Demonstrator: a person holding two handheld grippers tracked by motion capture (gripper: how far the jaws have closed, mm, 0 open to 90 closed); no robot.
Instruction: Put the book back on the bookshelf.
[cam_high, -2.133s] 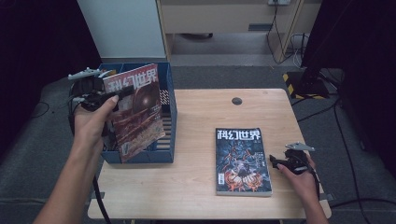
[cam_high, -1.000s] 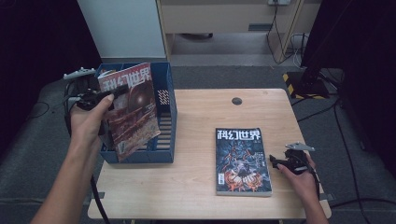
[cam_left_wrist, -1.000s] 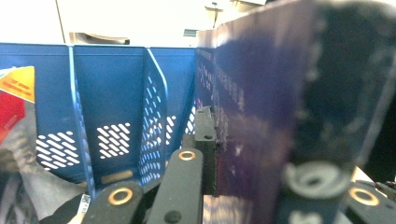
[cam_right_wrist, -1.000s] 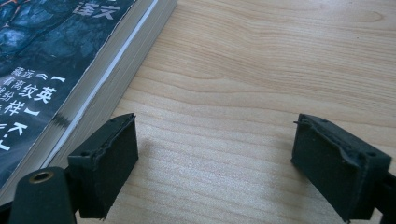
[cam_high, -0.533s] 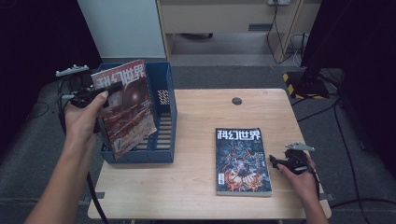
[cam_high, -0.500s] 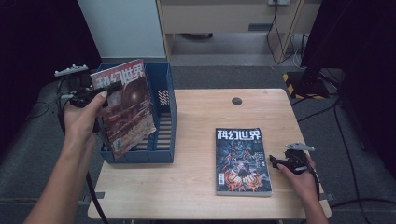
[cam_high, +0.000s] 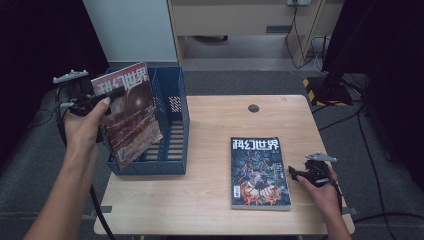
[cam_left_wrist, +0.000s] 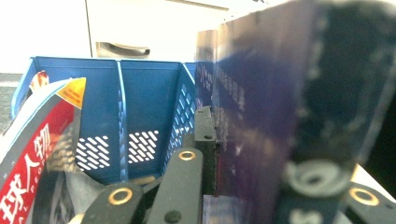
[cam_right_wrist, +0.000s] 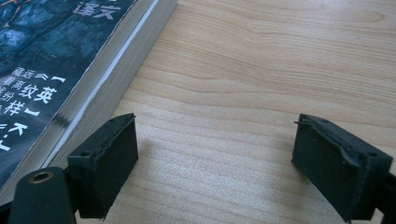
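Note:
My left gripper is shut on the top edge of a red-brown magazine, which hangs tilted over the left compartments of a blue file rack. In the left gripper view the jaws clamp the magazine's dark back cover, with the rack behind it. A second magazine with a dark blue cover lies flat on the table. Just right of its lower edge my right gripper rests open. In the right gripper view the jaws stand wide over bare wood beside the magazine's page edge.
Another magazine with a red cover stands in the rack's left compartment. The wooden table has a black round grommet near its far edge. Cables and a black stand base lie on the floor at the right.
My left hand has carried the red-brown magazine a little to the left over the rack. The right gripper and the flat magazine have not moved.

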